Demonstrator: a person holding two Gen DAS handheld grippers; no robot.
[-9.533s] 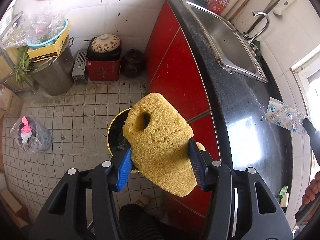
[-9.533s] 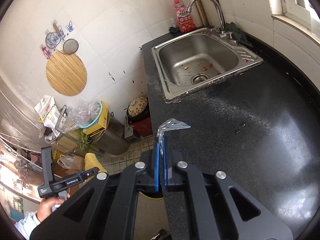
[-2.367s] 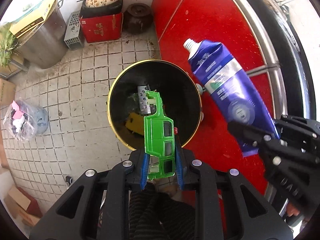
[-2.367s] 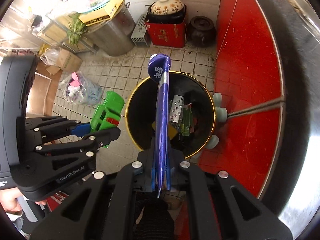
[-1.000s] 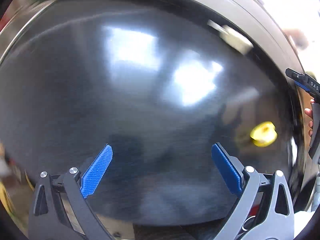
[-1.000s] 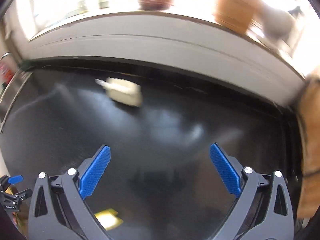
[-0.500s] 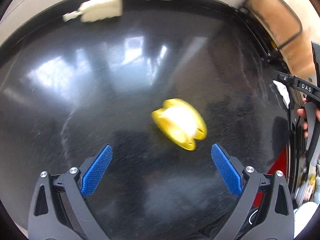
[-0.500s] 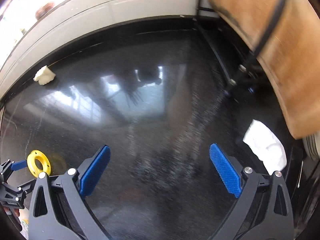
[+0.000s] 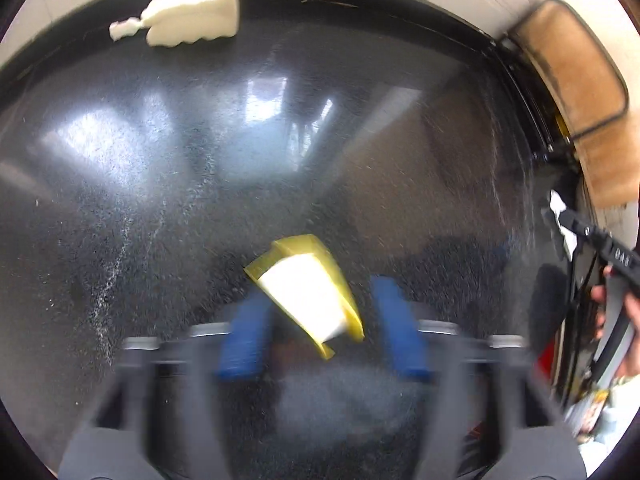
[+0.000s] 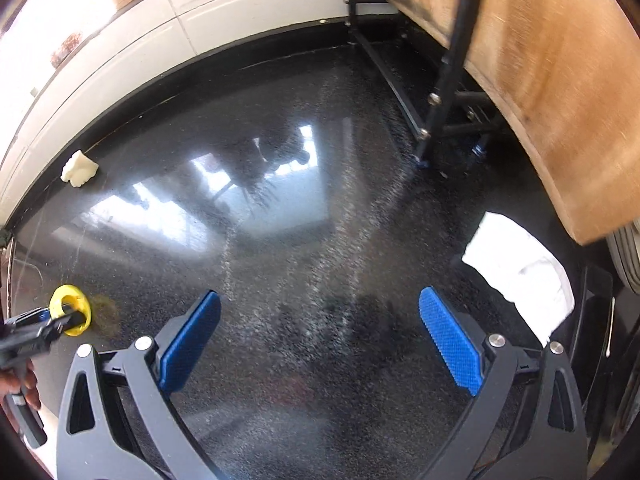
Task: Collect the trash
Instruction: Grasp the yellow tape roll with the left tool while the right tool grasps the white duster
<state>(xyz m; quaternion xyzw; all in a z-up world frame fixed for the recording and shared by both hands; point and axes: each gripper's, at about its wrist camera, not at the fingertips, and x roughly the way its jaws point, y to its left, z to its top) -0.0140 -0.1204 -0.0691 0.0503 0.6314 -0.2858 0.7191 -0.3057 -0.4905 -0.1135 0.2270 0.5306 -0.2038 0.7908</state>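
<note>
— While the black granite countertop (image 9: 168, 168) fills both views, which bits on it count as trash, biggest first?

— Just ahead and to the right of the right gripper (image 10: 320, 340) lies a crumpled white tissue (image 10: 520, 272), close outside its right finger, beside the wooden board (image 10: 552, 92) that leans in the metal rack (image 10: 440, 80). Far ahead of the left gripper (image 9: 320, 336), at the back edge, sits a white foam scrap (image 9: 192, 16). Smallest is the yellow tape roll (image 9: 308, 292), right between the left gripper's blue pads (image 9: 244, 336).

— How would they handle?

— I judge the tissue very light and soft; it should crush flat, so pinch it across the bunched middle. The foam looks light and crumbly, so a gentle squeeze across its narrow width. The roll seems light, stiff plastic, likely to skid on the glossy stone; take it across its outer rim.

— And the grippers?

— The left one is motion-blurred, its jaws part-open on either side of the roll. Whether the pads touch it I cannot tell; a gap shows on both sides. The right one is spread wide, holds nothing and touches nothing, with bare counter between its fingers.
</note>
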